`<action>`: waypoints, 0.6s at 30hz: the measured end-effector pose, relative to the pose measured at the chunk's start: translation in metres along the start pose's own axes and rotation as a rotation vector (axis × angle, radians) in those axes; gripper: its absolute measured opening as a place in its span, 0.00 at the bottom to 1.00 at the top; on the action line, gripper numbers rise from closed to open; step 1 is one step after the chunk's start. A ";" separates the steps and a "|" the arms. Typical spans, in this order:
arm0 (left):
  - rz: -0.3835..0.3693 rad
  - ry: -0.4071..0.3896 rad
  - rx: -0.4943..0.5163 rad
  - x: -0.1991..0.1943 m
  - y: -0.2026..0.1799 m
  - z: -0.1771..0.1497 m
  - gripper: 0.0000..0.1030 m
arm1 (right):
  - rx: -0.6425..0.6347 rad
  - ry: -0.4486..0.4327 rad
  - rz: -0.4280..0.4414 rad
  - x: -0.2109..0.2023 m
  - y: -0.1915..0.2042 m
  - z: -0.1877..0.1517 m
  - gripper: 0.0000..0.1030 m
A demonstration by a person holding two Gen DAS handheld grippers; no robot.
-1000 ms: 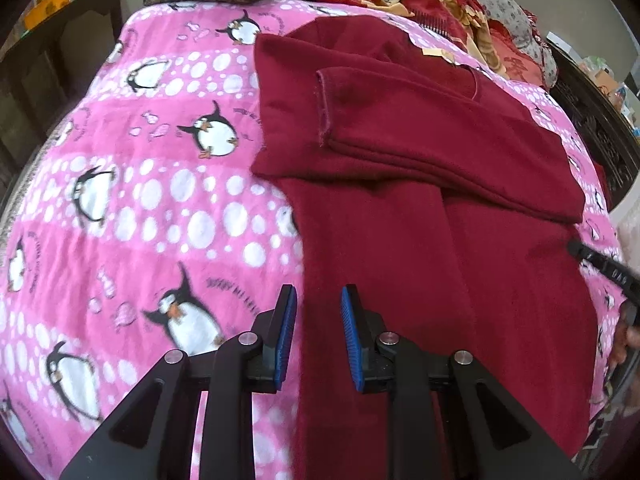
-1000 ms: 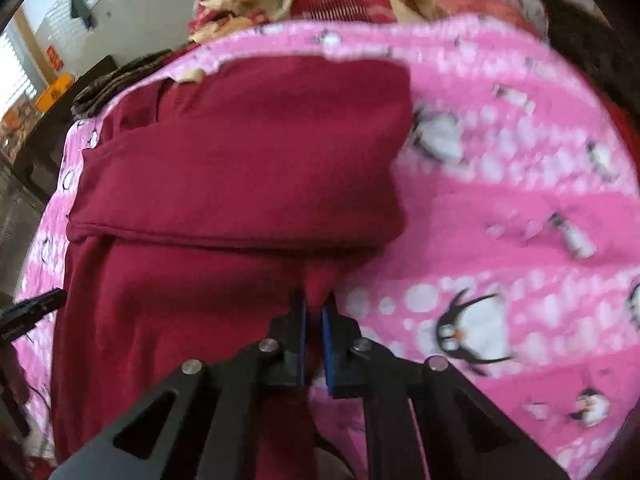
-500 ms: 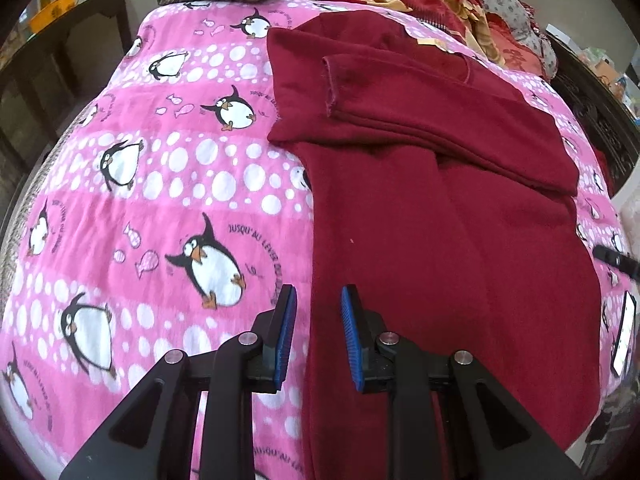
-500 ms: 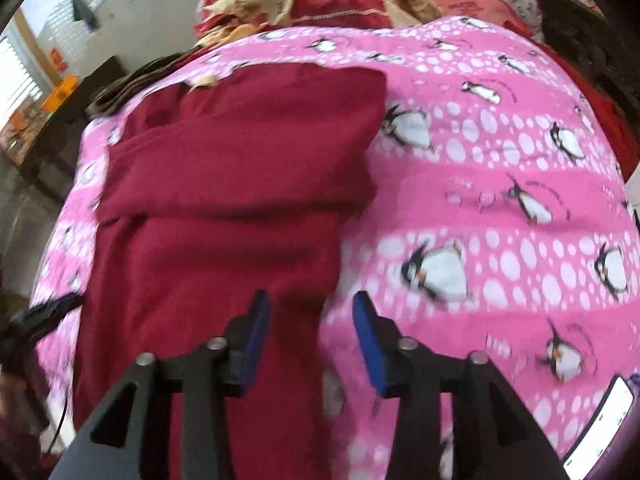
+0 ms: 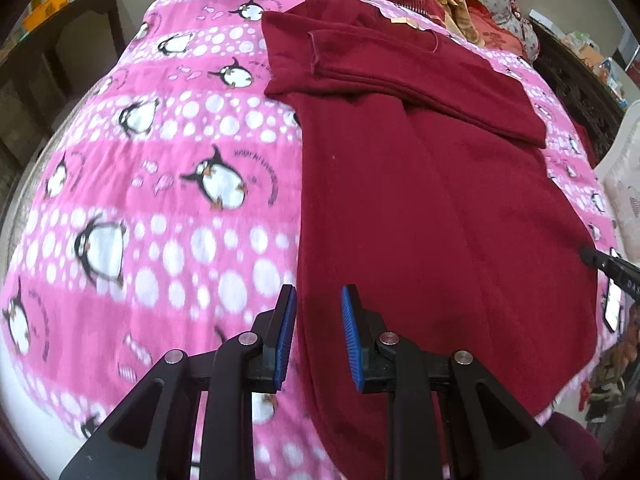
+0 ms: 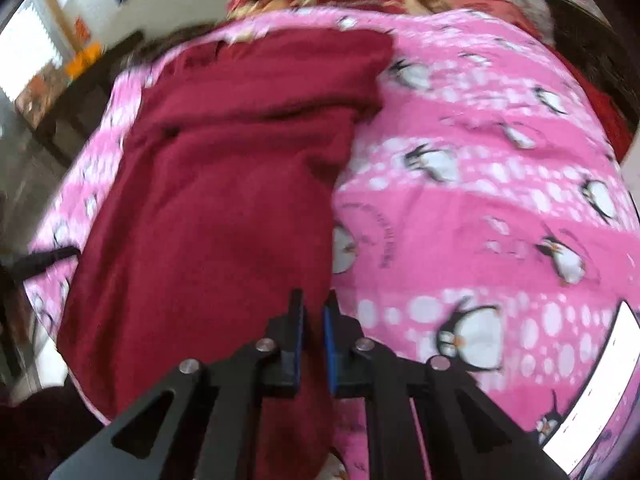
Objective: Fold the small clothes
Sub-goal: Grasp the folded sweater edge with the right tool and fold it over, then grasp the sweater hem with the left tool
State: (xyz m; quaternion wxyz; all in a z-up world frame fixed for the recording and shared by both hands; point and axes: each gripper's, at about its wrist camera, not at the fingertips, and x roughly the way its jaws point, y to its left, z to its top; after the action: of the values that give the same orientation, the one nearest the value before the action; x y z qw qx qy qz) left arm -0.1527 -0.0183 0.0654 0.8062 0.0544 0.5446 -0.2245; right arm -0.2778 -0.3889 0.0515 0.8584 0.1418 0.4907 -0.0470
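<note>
The maroon sweater (image 5: 420,184) lies flat on the bed, on a pink penguin blanket (image 5: 160,184), with both sleeves already folded across the chest part near the collar. The long body part runs down toward the near edge of the bed.

The left tool (image 5: 318,336) is open, its blue pads apart, and it hovers over the left edge of the sweater near the hem. It holds nothing. The right tool (image 6: 312,340) has its pads nearly together at the right edge of the sweater near the hem; the picture is blurred, so I cannot tell if cloth is really pinched between them.

I judge that the step in hand is to take the two hem corners, to fold the bottom up over the sleeves. To do this well, each tool should catch the edge at the same height on both sides, and take both layers of cloth, front and back, not only the upper one. The left tool needs to come lower so one pad slides under the edge before closing. Then both should lift together and carry the hem straight toward the collar, so the fold line stays even and the folded sleeves are not disturbed.
</note>
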 end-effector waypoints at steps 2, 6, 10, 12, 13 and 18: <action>-0.019 0.007 -0.003 -0.004 0.000 -0.009 0.03 | 0.030 -0.003 0.005 -0.005 -0.009 -0.004 0.09; -0.045 0.037 -0.006 -0.007 -0.002 -0.026 0.03 | 0.073 0.012 0.031 -0.006 -0.012 -0.015 0.20; -0.059 0.071 -0.031 -0.007 0.001 -0.041 0.03 | 0.114 0.036 0.113 -0.014 -0.015 -0.029 0.50; -0.060 0.075 -0.033 -0.009 0.001 -0.045 0.03 | 0.101 0.052 0.111 -0.016 -0.014 -0.036 0.50; -0.066 0.078 -0.034 -0.011 0.001 -0.048 0.03 | 0.093 0.060 0.108 -0.016 -0.013 -0.039 0.51; -0.097 0.120 -0.052 -0.007 0.003 -0.056 0.04 | 0.066 0.107 0.152 -0.017 -0.011 -0.060 0.52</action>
State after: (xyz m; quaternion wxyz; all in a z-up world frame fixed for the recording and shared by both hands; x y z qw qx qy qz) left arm -0.2015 0.0054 0.0489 0.7615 0.0203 0.5994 -0.2457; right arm -0.3386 -0.3833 0.0350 0.8268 0.2093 0.5220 0.0099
